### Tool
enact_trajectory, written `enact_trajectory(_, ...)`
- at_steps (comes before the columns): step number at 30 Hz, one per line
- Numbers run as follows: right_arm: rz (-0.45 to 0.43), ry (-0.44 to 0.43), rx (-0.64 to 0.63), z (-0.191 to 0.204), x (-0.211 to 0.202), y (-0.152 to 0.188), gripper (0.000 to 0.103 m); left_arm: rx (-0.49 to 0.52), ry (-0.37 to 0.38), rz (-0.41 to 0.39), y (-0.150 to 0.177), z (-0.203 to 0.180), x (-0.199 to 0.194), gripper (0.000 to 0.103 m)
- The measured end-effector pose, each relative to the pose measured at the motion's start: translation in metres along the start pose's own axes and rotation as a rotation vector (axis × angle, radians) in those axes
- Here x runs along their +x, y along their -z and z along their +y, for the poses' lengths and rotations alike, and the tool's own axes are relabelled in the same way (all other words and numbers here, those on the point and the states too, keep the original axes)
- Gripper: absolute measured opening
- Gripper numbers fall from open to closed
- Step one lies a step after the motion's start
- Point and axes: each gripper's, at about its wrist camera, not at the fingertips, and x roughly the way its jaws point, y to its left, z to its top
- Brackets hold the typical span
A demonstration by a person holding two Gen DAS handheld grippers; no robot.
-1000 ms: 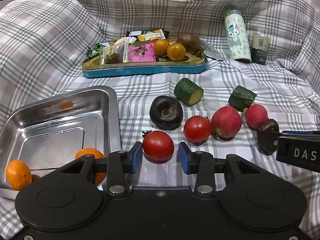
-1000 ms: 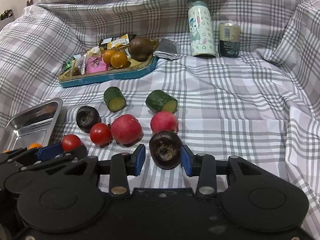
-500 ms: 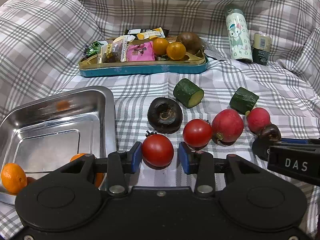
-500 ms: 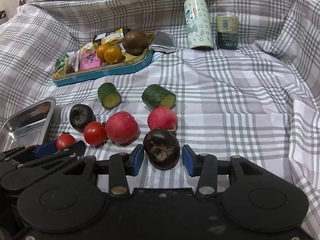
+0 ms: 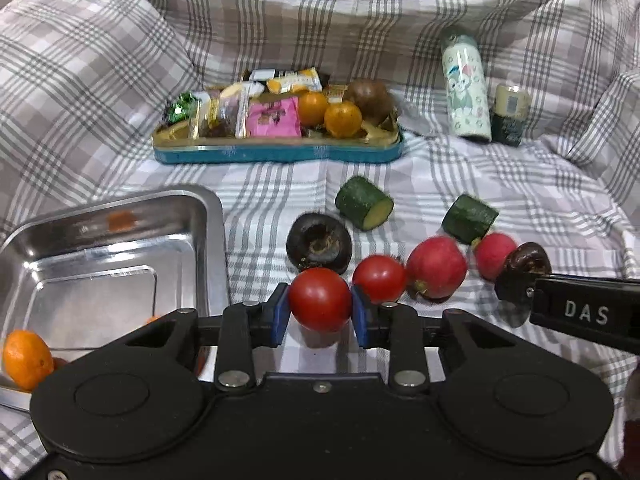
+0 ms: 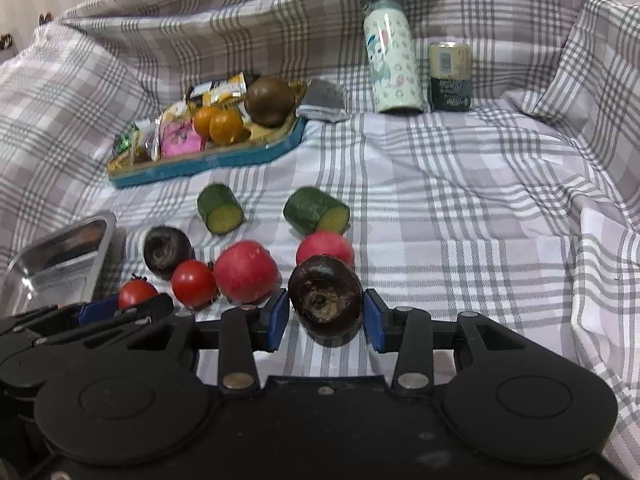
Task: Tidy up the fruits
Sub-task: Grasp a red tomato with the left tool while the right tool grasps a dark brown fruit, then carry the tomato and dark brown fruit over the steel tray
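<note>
- Grey-and-white checked cloth (image 5: pixel 400 184) draped over soft, uneven bedding under everything; loose round fruit likely to roll if nudged.
- Shiny rectangular steel tray (image 5: pixel 208 216) at left, holding a small orange mandarin (image 5: pixel 26 358) at its near edge; probable drop target, rim close beside the left gripper's path, so risk of clipping it on the swing over.
- Blue-rimmed tin tray of snacks (image 5: pixel 280 154) at the back, well apart; no concern.
- Left gripper (image 5: pixel 320 310) clamped on a smooth round red tomato (image 5: pixel 320 298), blue pads pressing both sides. Tomato looks just clear of the cloth. Slick, soft skin: too much squeeze bruises or splits it, too little lets it slip out mid-carry.
- Second red tomato (image 5: pixel 379 278) touching or just beside the right pad of that gripper; could get dragged or knocked into the big red round fruit (image 5: pixel 437 267) on lift.
- Right gripper (image 6: pixel 325 316) around a dark brown round fruit with a dimpled end (image 6: pixel 325 300), jaws closing, pads at its sides; left pad seems to touch, right one hard to tell. Off-centre contact could squirt it forward into the smaller red fruit (image 6: pixel 325 246) right behind.
- Both grippers side by side: collision risk if both head for the tray together.
</note>
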Motion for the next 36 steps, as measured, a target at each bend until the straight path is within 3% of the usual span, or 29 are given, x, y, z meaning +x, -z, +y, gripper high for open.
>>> enact_trajectory(12,-0.031,-0.015,0.059,-0.011,-0.005,-0.004,0.042,-0.028,-0.02,-0.077,-0.008,0.032,-0.048,0.04)
enact_trajectory(24,-0.052,0.012,0.033,-0.006,-0.007,0.001,0.042,-0.122,-0.14,-0.133,0.0,0.104,-0.088,0.04)
enact_trajectory(36,-0.033,0.064,-0.074,0.017,-0.012,0.009,0.042,-0.223,-0.23,-0.138,0.014,0.17,-0.081,0.04)
